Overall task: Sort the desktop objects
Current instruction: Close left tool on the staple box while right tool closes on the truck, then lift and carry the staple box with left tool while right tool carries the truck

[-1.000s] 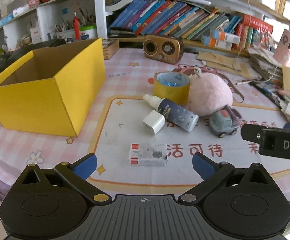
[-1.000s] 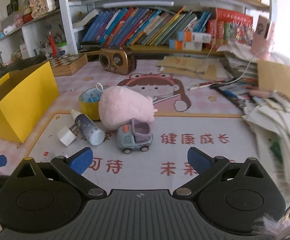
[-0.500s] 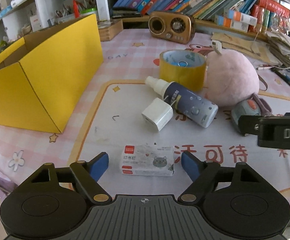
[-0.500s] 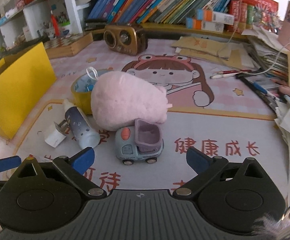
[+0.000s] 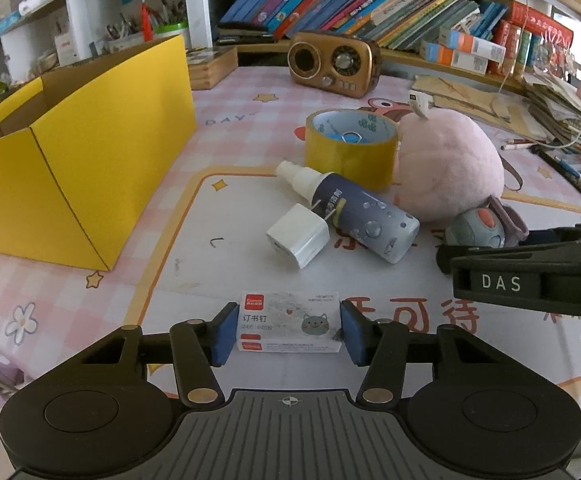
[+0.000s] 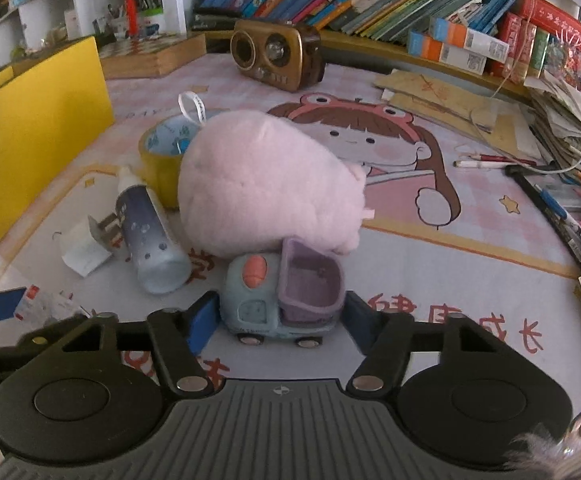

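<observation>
My left gripper point(image 5: 288, 334) has its blue pads against both ends of a white staple box point(image 5: 288, 327) lying on the desk mat. My right gripper point(image 6: 276, 320) has closed around a small grey-blue toy truck point(image 6: 280, 300), its pads close to or touching the truck's two ends. Behind the truck lies a pink plush point(image 6: 266, 188). A spray bottle point(image 5: 354, 210), a white charger cube point(image 5: 297, 236) and a yellow tape roll point(image 5: 350, 146) lie in the middle. An open yellow box point(image 5: 74, 152) stands at the left.
A brown retro radio point(image 5: 334, 64) stands at the back before a shelf of books point(image 5: 370, 4). Piles of papers and pens point(image 6: 562, 160) crowd the right side. The right gripper's body point(image 5: 526, 272) shows at the right of the left wrist view.
Both grippers moved forward and down and narrowed. The left one now brackets the staple box; the right one now brackets the toy truck.
</observation>
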The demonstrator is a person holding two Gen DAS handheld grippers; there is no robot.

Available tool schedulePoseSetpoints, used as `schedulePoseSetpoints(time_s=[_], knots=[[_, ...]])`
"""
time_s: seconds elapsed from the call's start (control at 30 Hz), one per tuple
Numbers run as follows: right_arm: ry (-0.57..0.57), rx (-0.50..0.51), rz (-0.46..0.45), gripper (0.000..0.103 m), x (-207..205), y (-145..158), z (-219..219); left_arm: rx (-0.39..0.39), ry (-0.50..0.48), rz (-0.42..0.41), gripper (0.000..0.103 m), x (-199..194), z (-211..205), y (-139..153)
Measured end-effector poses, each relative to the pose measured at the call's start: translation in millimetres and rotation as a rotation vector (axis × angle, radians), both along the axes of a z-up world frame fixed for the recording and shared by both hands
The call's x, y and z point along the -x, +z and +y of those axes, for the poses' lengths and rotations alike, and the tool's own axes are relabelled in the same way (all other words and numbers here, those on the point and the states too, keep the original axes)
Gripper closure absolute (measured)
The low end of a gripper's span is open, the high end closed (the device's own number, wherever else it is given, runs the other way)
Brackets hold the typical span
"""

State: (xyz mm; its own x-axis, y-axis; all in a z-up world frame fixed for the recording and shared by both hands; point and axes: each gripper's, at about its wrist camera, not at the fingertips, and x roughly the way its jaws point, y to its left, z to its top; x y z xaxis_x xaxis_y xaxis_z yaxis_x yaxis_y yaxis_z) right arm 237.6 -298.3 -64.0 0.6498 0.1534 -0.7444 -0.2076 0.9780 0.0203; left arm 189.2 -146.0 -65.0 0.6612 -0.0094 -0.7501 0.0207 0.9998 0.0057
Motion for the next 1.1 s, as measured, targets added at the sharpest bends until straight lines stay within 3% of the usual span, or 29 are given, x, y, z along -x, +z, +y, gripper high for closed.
schedulePoseSetpoints(time_s=[0.2, 0.63, 0.9, 1.1], knots=[[0.01, -0.037, -0.003, 0.041, 2.9, 1.8, -6.9, 0.058, 0.048, -0.018, 0.051, 5.0, 7.3, 12.2], [-0.058, -0.132, -0.023, 0.041, 43.0, 41.7, -21.6, 0.156, 0.009, -0.117, 0.051, 28.0, 31.9, 58.7], [-0.033, -0.117, -0.112, 0.041, 86.2, 70.5, 10.1, 0.153, -0.048, -0.155, 0.051, 52.4, 61.6, 73.1], [-0.036, -0.122, -0.112, 0.041, 106.7, 75.4, 43.0, 0.159, -0.061, -0.17, 0.051, 75.3, 93.7, 77.7]])
